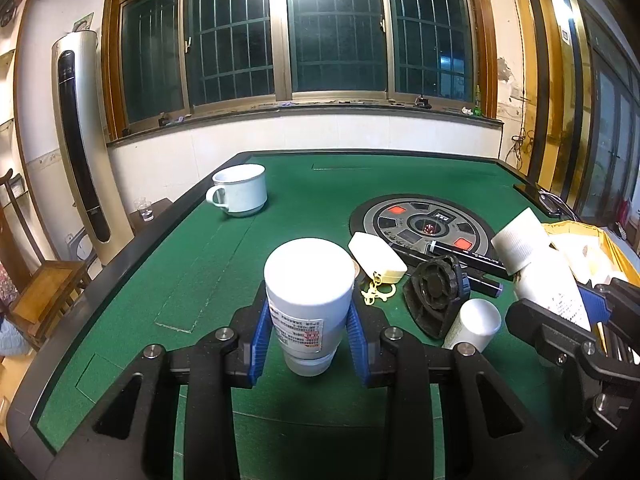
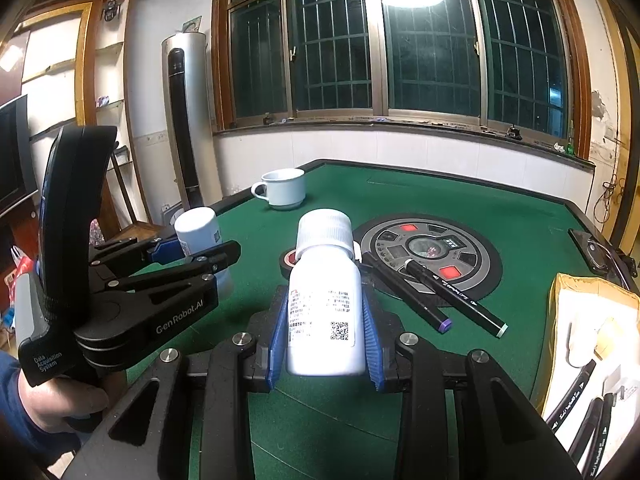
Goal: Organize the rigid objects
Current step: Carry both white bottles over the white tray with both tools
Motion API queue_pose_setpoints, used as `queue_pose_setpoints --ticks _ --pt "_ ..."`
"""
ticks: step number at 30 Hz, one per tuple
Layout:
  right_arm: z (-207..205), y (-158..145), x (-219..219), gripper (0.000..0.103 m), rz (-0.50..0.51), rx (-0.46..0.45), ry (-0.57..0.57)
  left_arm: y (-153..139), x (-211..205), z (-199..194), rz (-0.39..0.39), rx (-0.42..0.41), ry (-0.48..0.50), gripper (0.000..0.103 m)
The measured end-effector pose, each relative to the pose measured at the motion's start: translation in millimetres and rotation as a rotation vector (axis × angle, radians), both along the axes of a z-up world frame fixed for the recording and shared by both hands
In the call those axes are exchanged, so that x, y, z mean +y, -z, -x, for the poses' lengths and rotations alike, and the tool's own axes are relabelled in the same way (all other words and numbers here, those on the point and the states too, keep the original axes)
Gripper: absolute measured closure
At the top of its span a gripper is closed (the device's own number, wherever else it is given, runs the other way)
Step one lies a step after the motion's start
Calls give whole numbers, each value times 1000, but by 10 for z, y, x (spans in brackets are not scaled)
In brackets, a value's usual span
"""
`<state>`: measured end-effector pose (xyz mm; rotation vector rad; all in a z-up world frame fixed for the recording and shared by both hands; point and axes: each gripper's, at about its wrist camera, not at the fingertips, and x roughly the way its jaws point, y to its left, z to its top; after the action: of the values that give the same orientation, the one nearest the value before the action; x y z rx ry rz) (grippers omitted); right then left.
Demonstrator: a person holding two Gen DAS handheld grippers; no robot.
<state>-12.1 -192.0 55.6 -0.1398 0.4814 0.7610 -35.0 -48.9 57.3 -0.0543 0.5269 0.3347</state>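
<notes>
The green felt table (image 1: pixel 224 264) has a raised dark rim and open room on its left half, where only a mug (image 1: pixel 240 189) stands near the far edge; pens (image 2: pixel 456 298), a small white case (image 1: pixel 376 256) and a black cap (image 1: pixel 436 296) crowd the round centre panel (image 2: pixel 428 252). The left tongs (image 1: pixel 308 332) clamp a smooth white bottle (image 1: pixel 308 292), upside down, between ribbed blue pads. The right tongs (image 2: pixel 326 332) grip a white ribbed-cap bottle (image 2: pixel 324 304) upright, just left of a yellow box (image 2: pixel 576 292), under barred windows.
</notes>
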Motion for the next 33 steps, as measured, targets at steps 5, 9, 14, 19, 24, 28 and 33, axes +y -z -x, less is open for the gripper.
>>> queue_pose_setpoints --ticks 5,9,14,19,24,28,33 --pt "20 -16 -52 73 -18 5 -1 -7 -51 13 -3 -1 12 71" --pt "18 -39 -120 73 -39 11 10 -10 -97 48 8 -3 33 71" --pt "-12 -52 -317 73 -103 63 56 -46 -192 67 8 -9 70 71" --pt "6 -109 -594 73 -150 99 105 -100 -320 64 11 -3 113 71" --pt "-35 -205 -888 73 -185 118 159 -193 -533 37 9 -3 169 71" --pt "-64 -260 -1220 73 -195 120 225 -299 -768 -46 20 2 240 71" --pt "-129 -230 -1647 73 -198 155 311 -383 -1086 -138 21 8 325 71"
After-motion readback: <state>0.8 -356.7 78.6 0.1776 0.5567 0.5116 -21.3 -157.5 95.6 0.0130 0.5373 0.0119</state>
